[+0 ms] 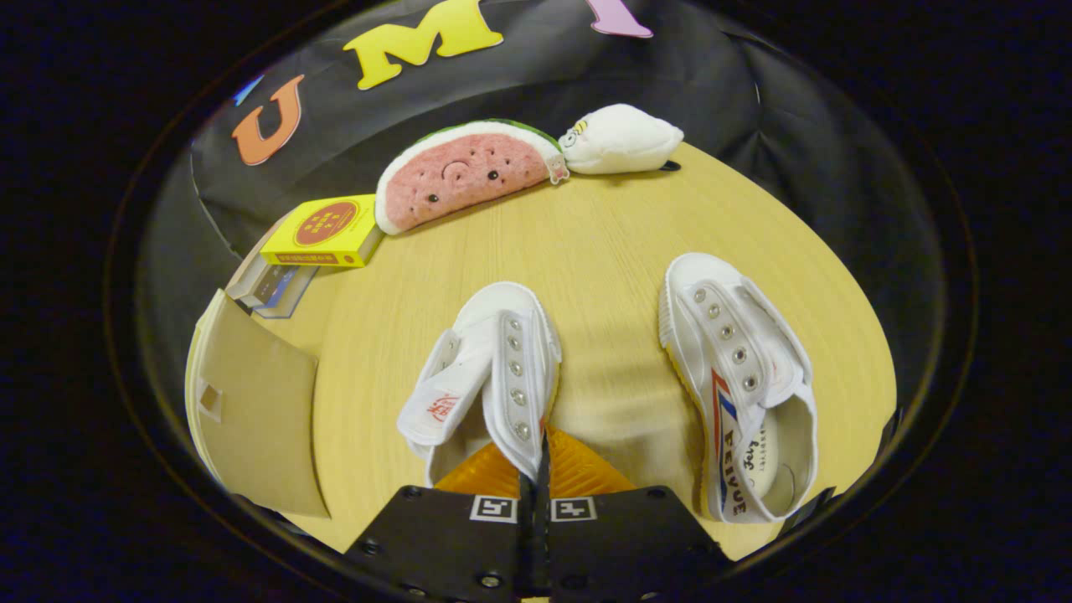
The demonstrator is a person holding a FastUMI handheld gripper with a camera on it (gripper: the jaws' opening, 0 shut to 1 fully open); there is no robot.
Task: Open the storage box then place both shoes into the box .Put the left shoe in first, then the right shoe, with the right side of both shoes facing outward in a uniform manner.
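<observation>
Fingers (536, 456) pinch the left shoe's (490, 368) eyelet flap shut; lift it level toward the box (251, 419), keeping that grip firm.

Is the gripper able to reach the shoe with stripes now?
Probably not yet: the gripper is shut on the plain shoe. The striped shoe lies apart beside it, with nothing on it.

L shoe (490, 377) at gripper (543, 469) – R shoe (737, 377) to its right, box (251, 410) far left.
</observation>
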